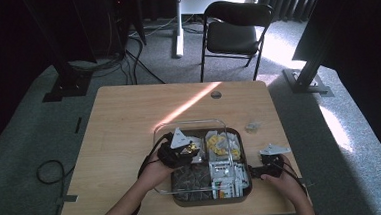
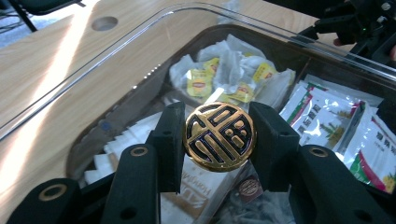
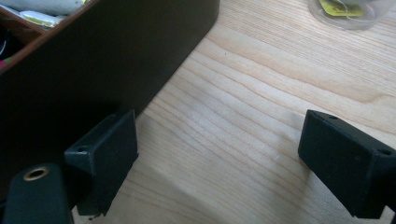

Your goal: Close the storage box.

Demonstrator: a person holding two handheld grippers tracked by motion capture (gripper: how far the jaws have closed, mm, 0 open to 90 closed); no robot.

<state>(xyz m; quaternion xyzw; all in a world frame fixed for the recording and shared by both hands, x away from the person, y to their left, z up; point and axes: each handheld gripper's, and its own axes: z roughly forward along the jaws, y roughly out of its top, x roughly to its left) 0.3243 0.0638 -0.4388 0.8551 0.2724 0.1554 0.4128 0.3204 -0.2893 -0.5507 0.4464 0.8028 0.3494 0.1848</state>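
Bench [image 1: 124, 121]: wooden, with the box near its front edge.
Box [image 1: 209, 199]: dark, with small rooms full of tea bags and packets; its clear lid [image 2: 140, 44] stood tipped up.
Right gripper [image 3: 219, 163]: wide apart on bare wood, just beside the box wall, grasping nothing.
Left gripper [image 2: 217, 142]: over the box, clenched on the gold knob.
Gold knob [image 2: 218, 136]: round, between both pads.
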